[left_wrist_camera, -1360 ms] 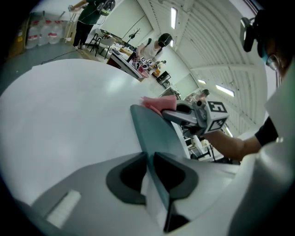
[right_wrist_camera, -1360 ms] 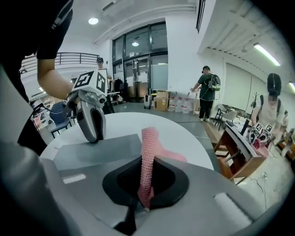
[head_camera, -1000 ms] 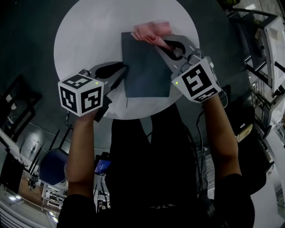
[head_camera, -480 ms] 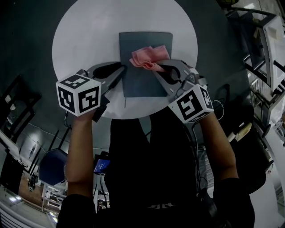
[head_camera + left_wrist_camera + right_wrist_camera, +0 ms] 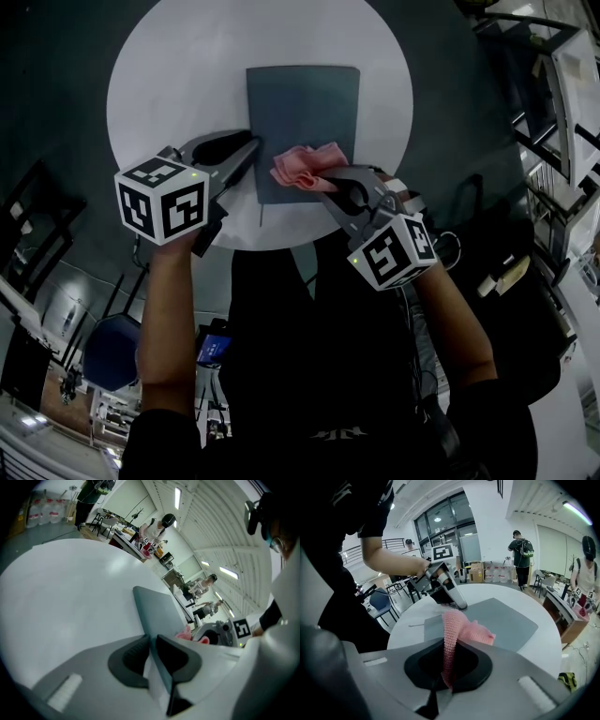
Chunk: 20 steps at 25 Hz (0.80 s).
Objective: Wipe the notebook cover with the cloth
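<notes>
Pink cloth (image 5: 298,167) on notebook (image 5: 302,103) (right claw (image 5: 325,181))

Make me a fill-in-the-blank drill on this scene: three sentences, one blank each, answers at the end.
1. The right gripper is shut on the ____ cloth.
2. The cloth rests on the notebook, which lies on a ____ white table.
3. The left gripper is shut on one edge of the ____.
Missing words: pink; round; notebook.
</notes>
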### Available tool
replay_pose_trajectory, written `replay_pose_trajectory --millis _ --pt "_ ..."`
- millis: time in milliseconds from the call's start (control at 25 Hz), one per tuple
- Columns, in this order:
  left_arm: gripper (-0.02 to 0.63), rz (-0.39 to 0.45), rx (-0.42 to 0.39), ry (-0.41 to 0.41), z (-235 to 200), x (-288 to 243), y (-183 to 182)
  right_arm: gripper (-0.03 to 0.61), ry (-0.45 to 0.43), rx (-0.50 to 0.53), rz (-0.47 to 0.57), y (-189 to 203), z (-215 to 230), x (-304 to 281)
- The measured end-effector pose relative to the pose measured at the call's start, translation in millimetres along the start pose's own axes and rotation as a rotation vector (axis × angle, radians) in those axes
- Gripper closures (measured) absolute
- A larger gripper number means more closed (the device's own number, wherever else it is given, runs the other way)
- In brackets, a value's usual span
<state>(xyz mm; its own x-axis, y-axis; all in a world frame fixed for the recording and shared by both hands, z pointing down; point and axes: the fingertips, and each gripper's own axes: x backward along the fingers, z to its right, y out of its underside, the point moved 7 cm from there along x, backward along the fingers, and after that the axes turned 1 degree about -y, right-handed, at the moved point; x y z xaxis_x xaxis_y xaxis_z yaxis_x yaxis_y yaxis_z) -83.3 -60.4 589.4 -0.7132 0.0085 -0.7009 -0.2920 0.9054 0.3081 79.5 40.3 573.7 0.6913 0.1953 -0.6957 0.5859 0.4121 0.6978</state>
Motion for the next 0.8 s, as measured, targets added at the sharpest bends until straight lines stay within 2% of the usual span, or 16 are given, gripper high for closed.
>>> replay_pose_trajectory --millis 560,800 --pt "0.557 0.003 -0.004 -0.005 -0.8 0.0 0.4 0.571 -0.129 -0.061 -0.049 18.4 -49.0 2.1" --pt "0.557 0.001 -0.003 -0.002 0.2 -0.2 -0.5 0.568 -0.168 -0.054 0.031 14.1 -64.3 25.4"
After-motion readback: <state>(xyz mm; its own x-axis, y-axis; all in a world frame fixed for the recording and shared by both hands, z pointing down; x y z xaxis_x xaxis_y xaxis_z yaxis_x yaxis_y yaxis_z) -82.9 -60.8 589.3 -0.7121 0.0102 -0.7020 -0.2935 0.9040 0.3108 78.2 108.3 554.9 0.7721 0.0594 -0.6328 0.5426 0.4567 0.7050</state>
